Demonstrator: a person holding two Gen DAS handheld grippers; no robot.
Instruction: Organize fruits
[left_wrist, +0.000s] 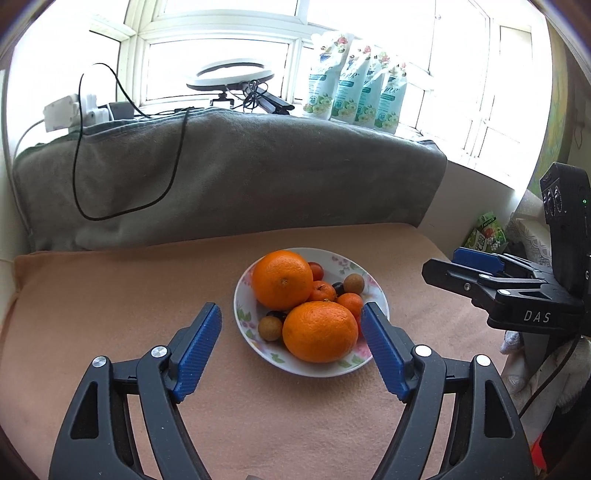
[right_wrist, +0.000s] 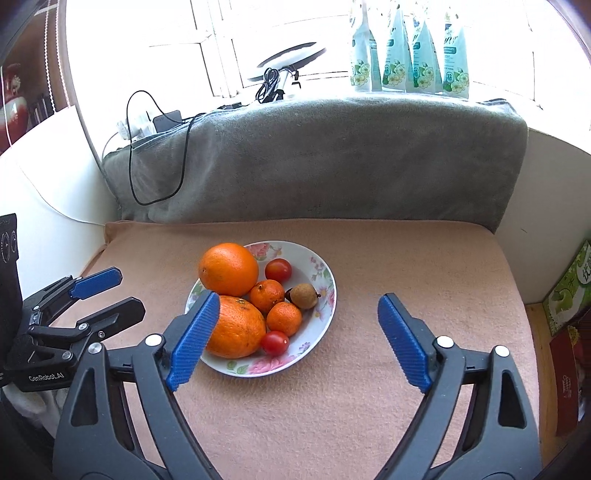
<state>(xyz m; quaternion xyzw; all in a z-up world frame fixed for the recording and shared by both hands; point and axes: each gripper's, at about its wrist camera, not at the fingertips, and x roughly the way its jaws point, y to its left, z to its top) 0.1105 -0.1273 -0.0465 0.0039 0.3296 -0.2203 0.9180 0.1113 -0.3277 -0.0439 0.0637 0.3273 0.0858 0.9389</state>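
left gripper (left_wrist: 291, 347) jaws spread wide, nothing btwn pads, hovering just short of the floral plate (left_wrist: 247, 328). right gripper (right_wrist: 299, 336) even wider, also empty, touching nothing. fruits all on plate: 2 big oranges (right_wrist: 228, 268), mandarins, cherry tomatoes, longan. plate sits mid peach cloth (right_wrist: 406, 258).

Daylight scene, strongly backlit, fisheye optics on both wrist views.

Light enters from the window (left_wrist: 229, 48) behind the sill; panes blown out to pure white, frame detail half lost. Pouches (right_wrist: 410, 51) on the sill are washed pale by the glare in the right view. Tabletop cloth (left_wrist: 129, 295) evenly lit, shadows soft and faint. Small highlights on the oranges (left_wrist: 282, 278) and cherry tomatoes (right_wrist: 278, 269). Centre is sharp; straight lines bow near the rim, corners vignette to dark brown. No motion blur seen.
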